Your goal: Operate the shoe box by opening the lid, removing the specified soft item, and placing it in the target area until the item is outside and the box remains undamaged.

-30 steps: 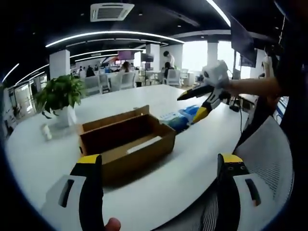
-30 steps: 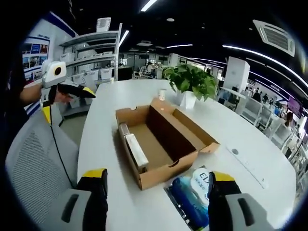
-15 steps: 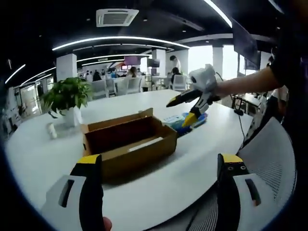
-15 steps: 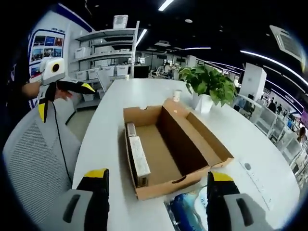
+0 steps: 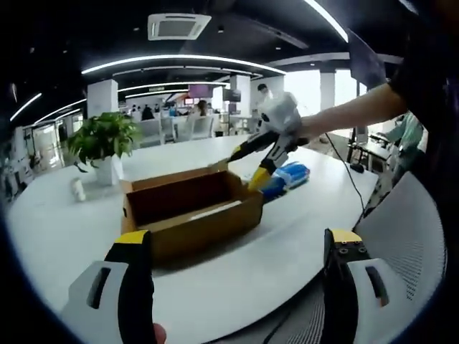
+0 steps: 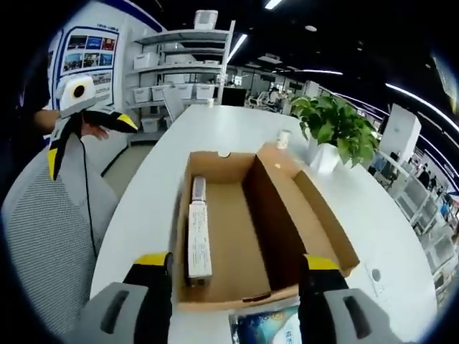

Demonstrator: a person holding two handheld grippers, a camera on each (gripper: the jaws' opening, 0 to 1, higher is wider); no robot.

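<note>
Your right hand-held gripper (image 6: 234, 290) has its jaws spread wide with nothing between them, poised above the near end of the open shoe box (image 6: 237, 236), and in the left gripper view it hangs over the box's far corner. Your left hand-held gripper (image 5: 237, 279) is equally wide open and empty, held back from the box over the white counter (image 5: 280, 251). The soft blue-and-white packet (image 5: 285, 176) lies on the counter just beside the box, outside it, with a potted plant (image 5: 102, 143) standing farther off.
</note>
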